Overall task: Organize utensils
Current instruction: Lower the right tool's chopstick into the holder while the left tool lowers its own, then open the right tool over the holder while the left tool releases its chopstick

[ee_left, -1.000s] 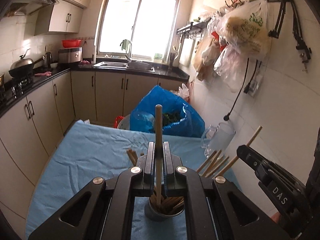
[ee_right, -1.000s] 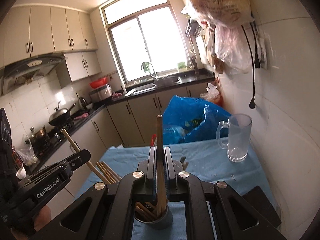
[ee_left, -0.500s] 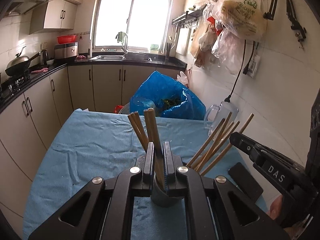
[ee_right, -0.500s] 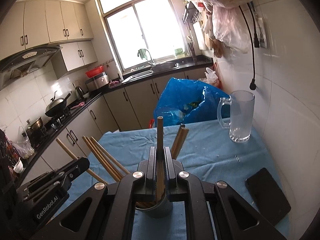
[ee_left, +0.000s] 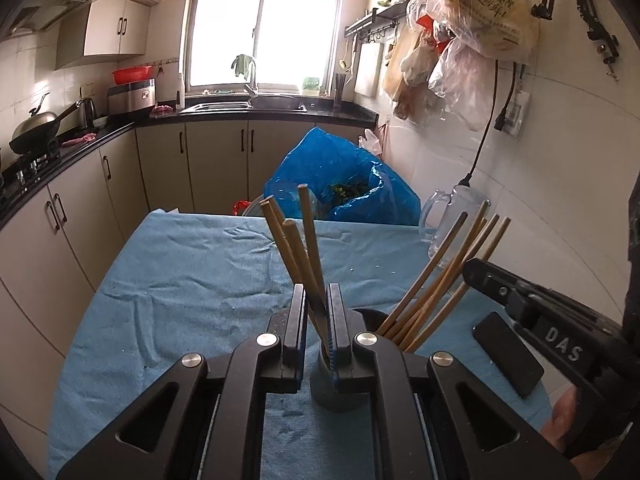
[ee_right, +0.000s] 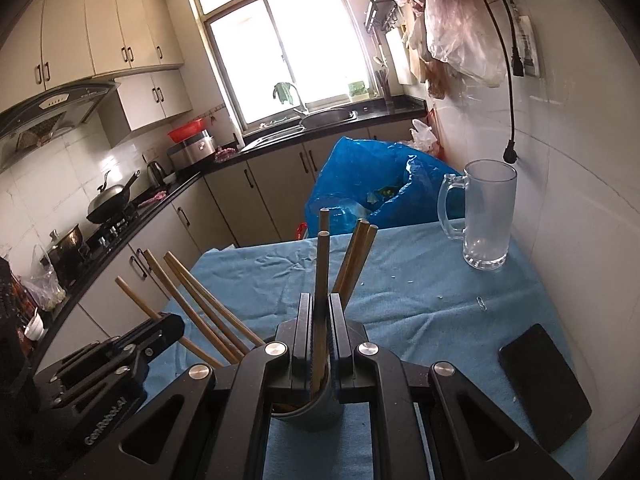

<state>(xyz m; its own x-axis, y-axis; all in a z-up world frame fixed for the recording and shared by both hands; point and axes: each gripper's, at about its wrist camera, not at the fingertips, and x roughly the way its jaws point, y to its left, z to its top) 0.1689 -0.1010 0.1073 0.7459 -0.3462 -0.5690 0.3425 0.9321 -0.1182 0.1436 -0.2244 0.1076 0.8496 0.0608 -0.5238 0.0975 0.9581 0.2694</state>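
Both grippers are lowering chopsticks into the gray cup [ee_left: 338, 384], which is standing on the blue cloth [ee_left: 192, 280] at the bottom center of each wrist view, just beyond the fingers. This looks like the placing step of the tidy-up: each stick's lower end is already dipping into the cup mouth.

The left gripper [ee_left: 317, 320] is pinching 1 chopstick [ee_left: 310, 236] between nearly closed fingers; the stick is leaning toward the upper left of the frame, crossing from the right pad [ee_left: 333, 332] up past the left one. The right gripper [ee_right: 320, 328] is pinching its own chopstick [ee_right: 321, 276], which is standing nearly upright in the middle of that frame, fingers pressed tight on it.

Other chopsticks are already fanning out of the cup: a bundle [ee_left: 448, 276] is leaning toward the right in the left wrist view, and the same group [ee_right: 192, 304] is slanting toward the left edge in the right wrist view. 2 more [ee_right: 356, 256] are tilting up and right behind the right gripper's fingers.

The next move likely calls for spreading each pair of fingers so the sticks drop in, then lifting clear without snagging the leaning ones. The cup is looking crowded and light, so a sideways nudge could tip it.

The sticks are plain, light brown wood, slim and straight, with squared-off top ends.

A glass mug [ee_right: 486, 216] and a dark phone [ee_right: 544, 384] are sitting on the cloth toward the right.
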